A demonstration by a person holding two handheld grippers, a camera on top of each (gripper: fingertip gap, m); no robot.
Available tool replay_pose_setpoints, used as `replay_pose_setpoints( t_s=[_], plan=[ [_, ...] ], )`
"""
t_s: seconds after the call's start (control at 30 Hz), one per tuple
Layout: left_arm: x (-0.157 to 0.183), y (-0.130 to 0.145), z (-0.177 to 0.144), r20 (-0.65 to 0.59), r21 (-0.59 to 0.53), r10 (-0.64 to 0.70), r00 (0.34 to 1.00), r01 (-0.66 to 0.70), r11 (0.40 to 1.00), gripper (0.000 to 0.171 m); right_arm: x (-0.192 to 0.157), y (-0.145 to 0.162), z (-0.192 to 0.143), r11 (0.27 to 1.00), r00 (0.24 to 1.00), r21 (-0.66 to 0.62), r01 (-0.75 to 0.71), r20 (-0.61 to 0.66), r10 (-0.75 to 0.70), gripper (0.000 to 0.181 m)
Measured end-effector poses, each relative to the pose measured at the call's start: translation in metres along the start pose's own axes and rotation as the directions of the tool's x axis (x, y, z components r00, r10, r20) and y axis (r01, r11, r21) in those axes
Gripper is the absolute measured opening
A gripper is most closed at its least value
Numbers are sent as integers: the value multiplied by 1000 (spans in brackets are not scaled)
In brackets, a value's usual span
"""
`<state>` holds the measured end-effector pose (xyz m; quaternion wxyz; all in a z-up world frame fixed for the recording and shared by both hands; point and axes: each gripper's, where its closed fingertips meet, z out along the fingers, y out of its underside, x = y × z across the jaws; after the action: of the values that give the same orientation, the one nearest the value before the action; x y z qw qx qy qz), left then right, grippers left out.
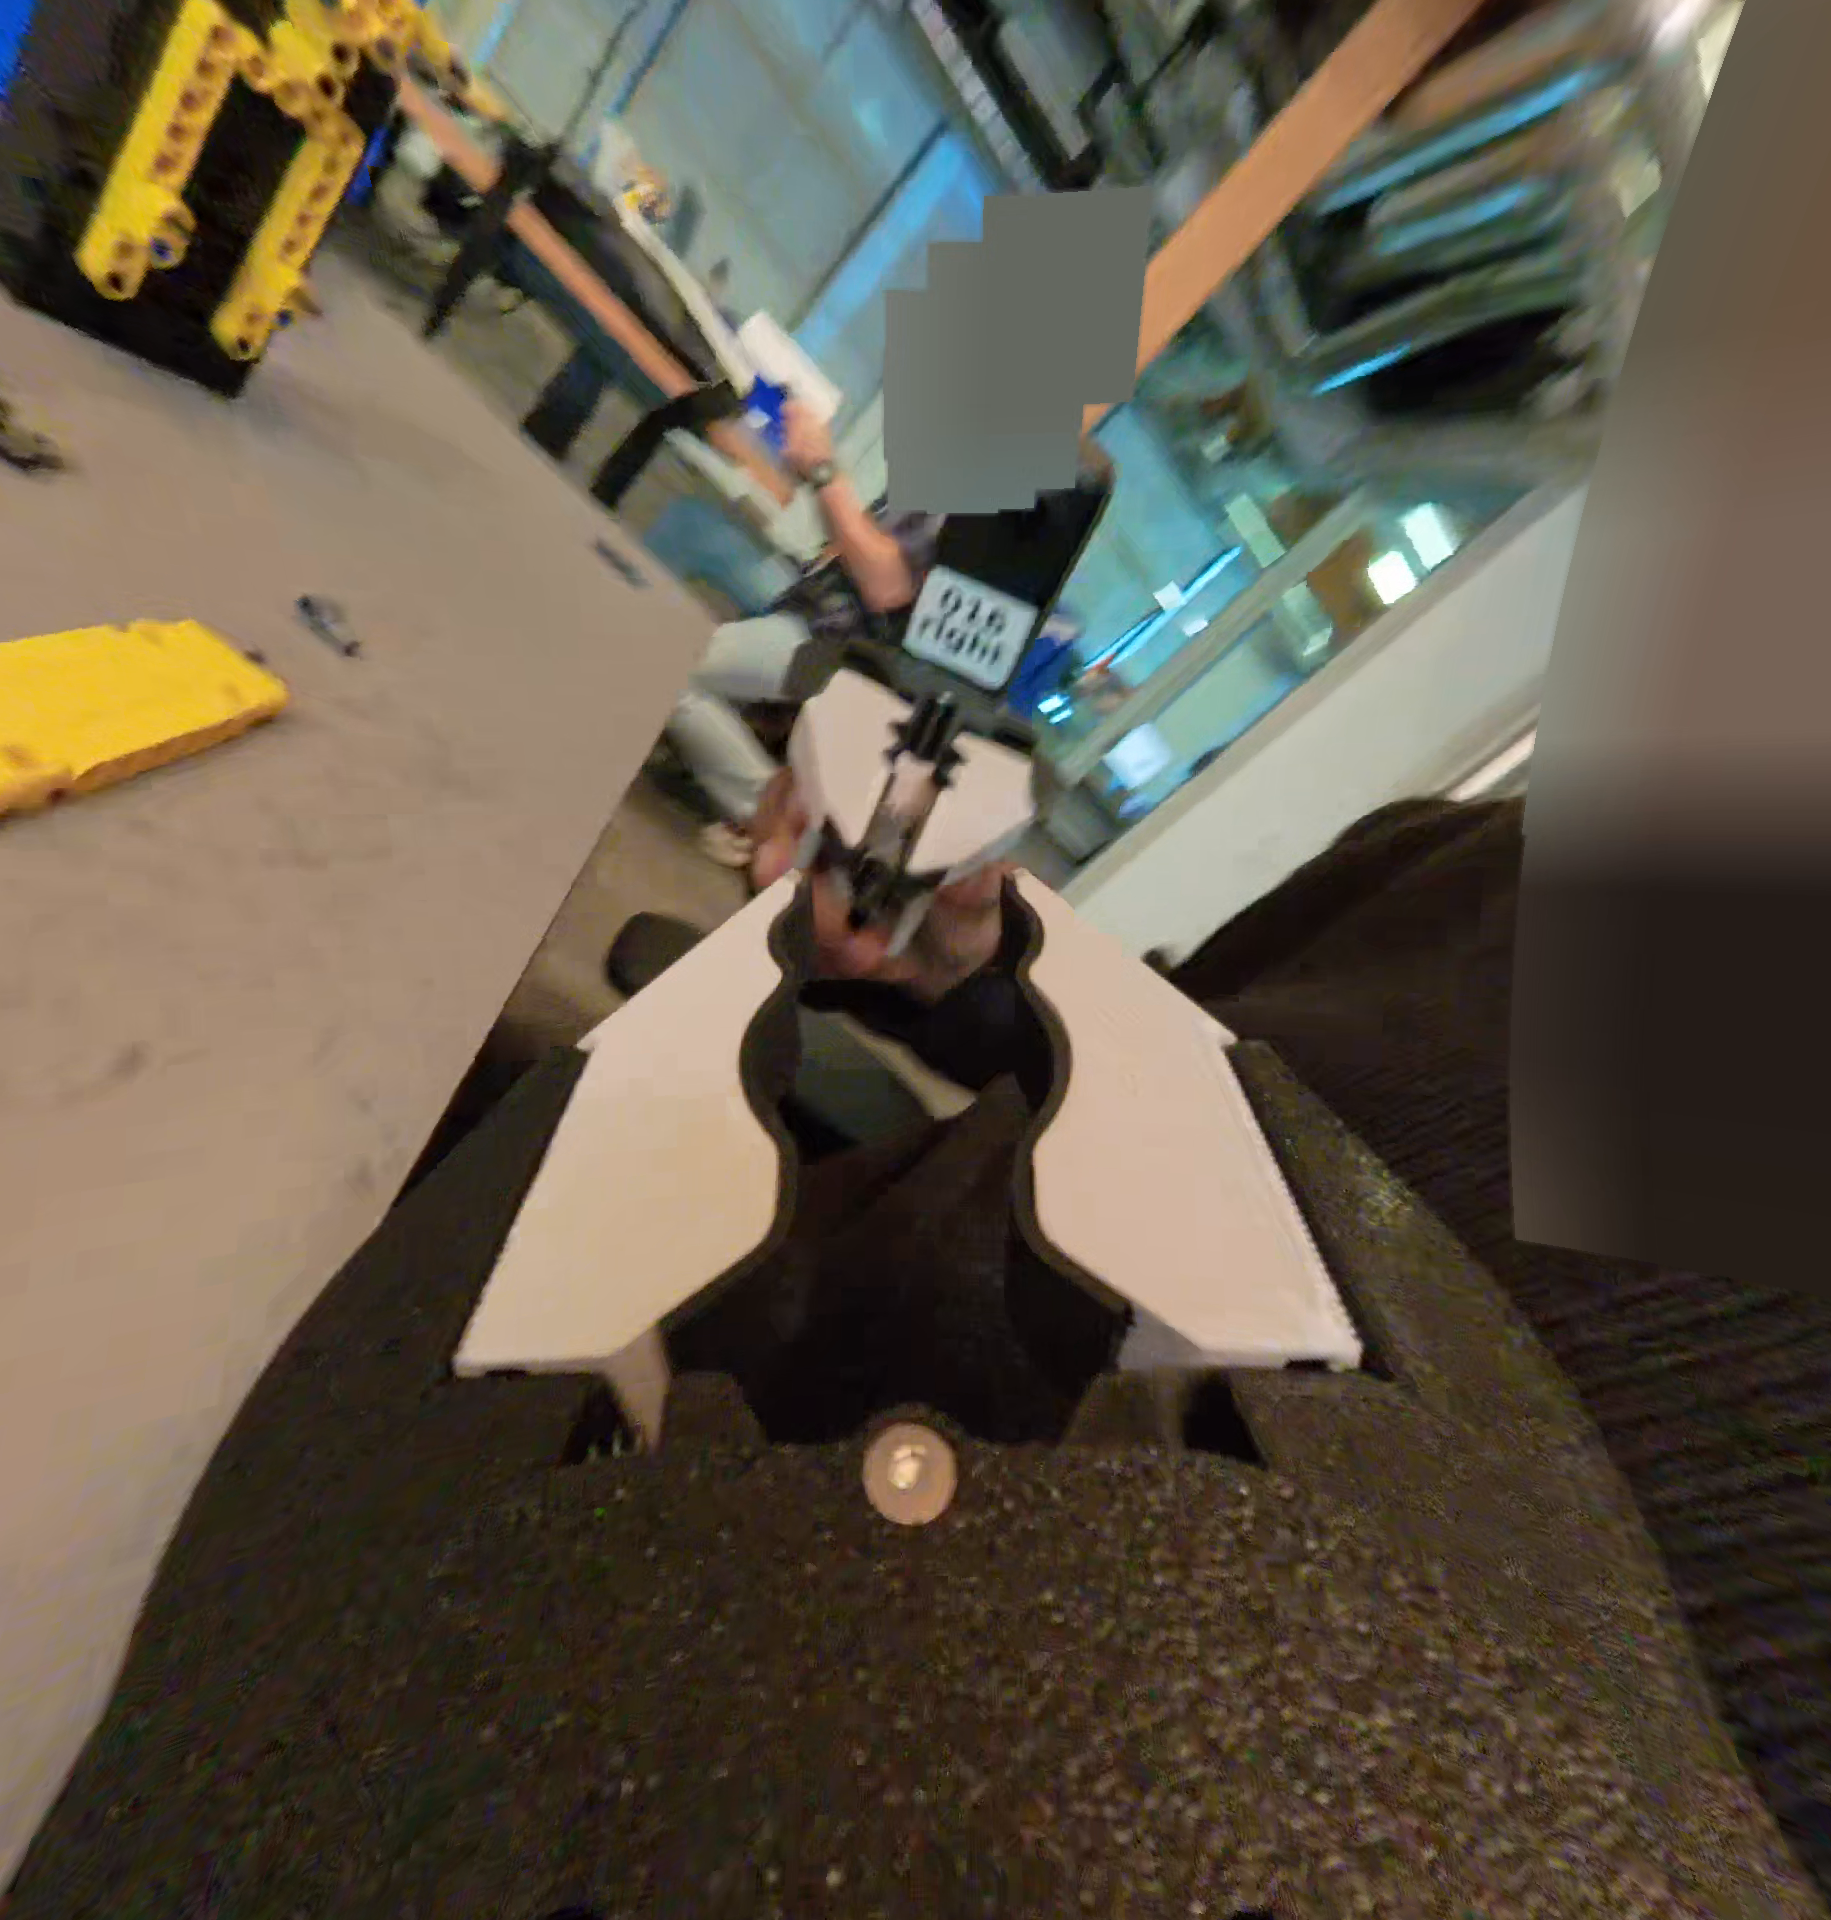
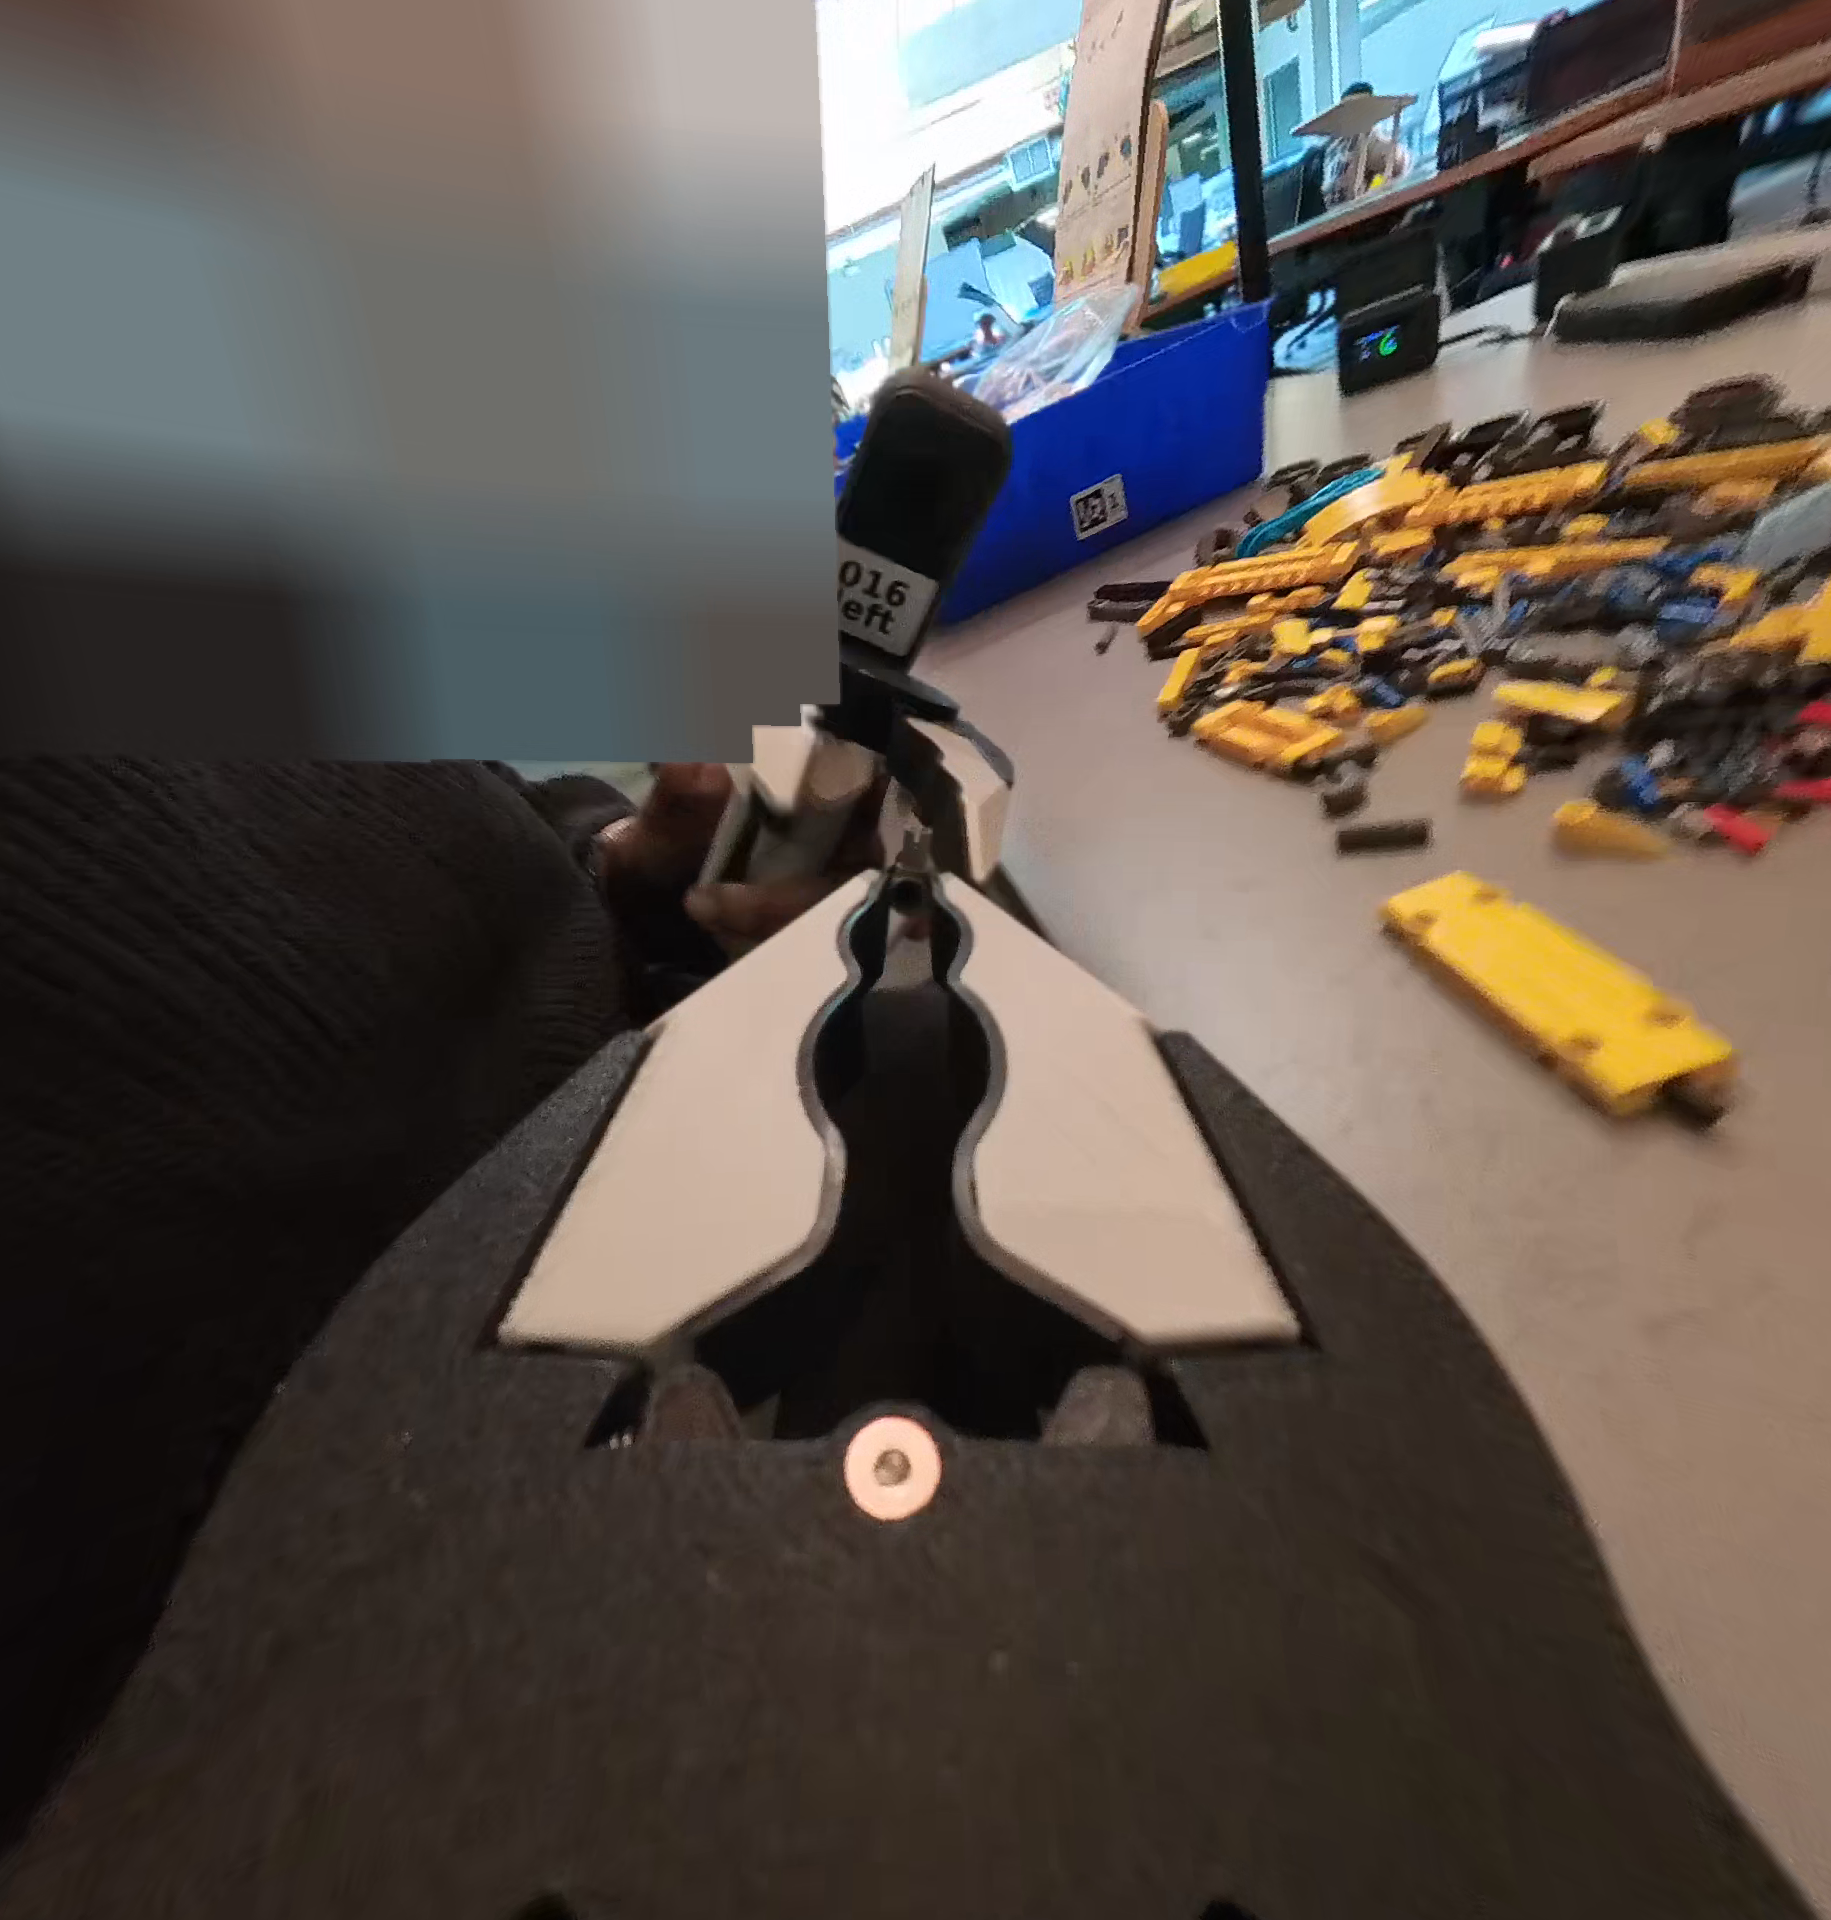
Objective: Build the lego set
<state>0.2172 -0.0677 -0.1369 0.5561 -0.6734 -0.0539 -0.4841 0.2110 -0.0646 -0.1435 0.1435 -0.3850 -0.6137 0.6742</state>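
Right claw pinching small black part; left claw facing it.

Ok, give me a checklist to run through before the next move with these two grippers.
1. Left gripper open: ok.
2. Right gripper shut on the small dark part: ok.
3. Part lined up between the left gripper's fingers: cannot tell, blurred.
4. Both grippers raised off the table: ok.
5. Yellow plate flat on the table, apart from both grippers: ok.
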Motion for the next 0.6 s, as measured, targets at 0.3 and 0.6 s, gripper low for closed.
replay_pose_setpoints(
  t_s=[0.3, 0.6],
  plan=[
    [-22, -27, -2, 0, -4, -74, 997, 74, 997, 6, 25, -20, 6, 981, 980, -8, 192, -59, -192, 7],
    [-36, -38, -4, 54, -4, -51, 997, 51, 999, 3, 41, -21, 12, 986, 986, -60, 158, -45, -161, 6]
  ],
)
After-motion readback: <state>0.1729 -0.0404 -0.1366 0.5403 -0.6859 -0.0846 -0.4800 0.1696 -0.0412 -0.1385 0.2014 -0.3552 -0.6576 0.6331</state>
